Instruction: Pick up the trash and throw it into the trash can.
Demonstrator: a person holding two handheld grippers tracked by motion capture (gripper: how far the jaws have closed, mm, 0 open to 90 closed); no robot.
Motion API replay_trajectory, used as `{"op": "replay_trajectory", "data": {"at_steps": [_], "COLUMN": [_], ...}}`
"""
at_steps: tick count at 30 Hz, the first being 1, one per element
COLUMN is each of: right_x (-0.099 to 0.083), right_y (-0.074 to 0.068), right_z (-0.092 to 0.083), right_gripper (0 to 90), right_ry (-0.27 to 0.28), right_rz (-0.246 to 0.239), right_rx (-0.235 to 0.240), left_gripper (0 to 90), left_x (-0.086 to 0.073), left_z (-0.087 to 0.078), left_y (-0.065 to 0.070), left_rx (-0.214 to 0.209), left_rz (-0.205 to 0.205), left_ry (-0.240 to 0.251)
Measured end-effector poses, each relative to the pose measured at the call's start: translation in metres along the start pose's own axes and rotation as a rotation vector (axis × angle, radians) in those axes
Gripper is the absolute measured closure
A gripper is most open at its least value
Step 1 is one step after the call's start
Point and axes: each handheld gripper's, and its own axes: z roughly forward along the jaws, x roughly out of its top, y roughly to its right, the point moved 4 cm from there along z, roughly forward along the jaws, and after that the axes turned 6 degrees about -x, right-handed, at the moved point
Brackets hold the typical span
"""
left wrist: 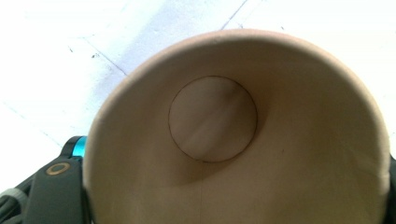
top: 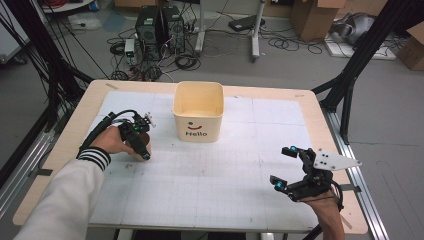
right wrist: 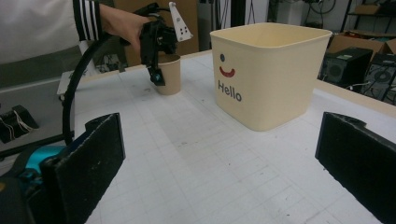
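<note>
Paper cup (top: 142, 145) upright on bench (top: 210, 180), left of cream bin (top: 198, 111); left tool (top: 141, 141) clamped on its rim. Right tool (top: 286, 167) apart, well away.

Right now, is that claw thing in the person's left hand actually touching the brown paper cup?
Touching. In the right gripper view, the left gripper straddles the paper cup rim, one jaw flat against its outer wall.
</note>
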Motion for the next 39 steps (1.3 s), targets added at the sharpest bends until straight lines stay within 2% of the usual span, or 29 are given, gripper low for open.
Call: {"op": "replay_trajectory", "data": {"at_steps": [9, 24, 25, 28, 29, 33, 39], "right_x": [0.000, 0.000, 0.000, 0.000, 0.000, 0.001, 0.001], "right_y": [0.000, 0.001, 0.001, 0.001, 0.001, 0.001, 0.002], "right_z": [-0.001, -0.001, -0.001, -0.002, -0.002, -0.002, -0.001], "right_gripper": [0.3, 0.3, 0.2, 0.3, 0.2, 0.2, 0.2], "right_ry": [0.001, 0.003, 0.003, 0.003, 0.005, 0.007, 0.010], "right_rz": [0.000, 0.000, 0.001, 0.008, 0.008, 0.005, 0.003], "right_rx": [-0.001, -0.008, -0.006, -0.008, -0.007, -0.006, -0.008], "left_gripper": [32.2, 34.2, 34.3, 34.5, 34.5, 34.5, 34.3], "left_x": [-0.001, -0.002, -0.002, -0.002, -0.002, -0.002, 0.001], "left_z": [-0.003, -0.005, -0.008, -0.014, -0.016, -0.024, -0.046], "left_y": [0.001, 0.001, 0.002, 0.002, 0.003, 0.004, 0.008], "left_rx": [0.004, 0.002, 0.005, 0.009, 0.018, 0.025, 0.010], "left_rz": [0.002, -0.003, -0.011, -0.003, 0.011, 0.009, 0.020], "left_ry": [0.008, 0.002, 0.010, 0.010, 0.006, 0.005, 0.019]}}
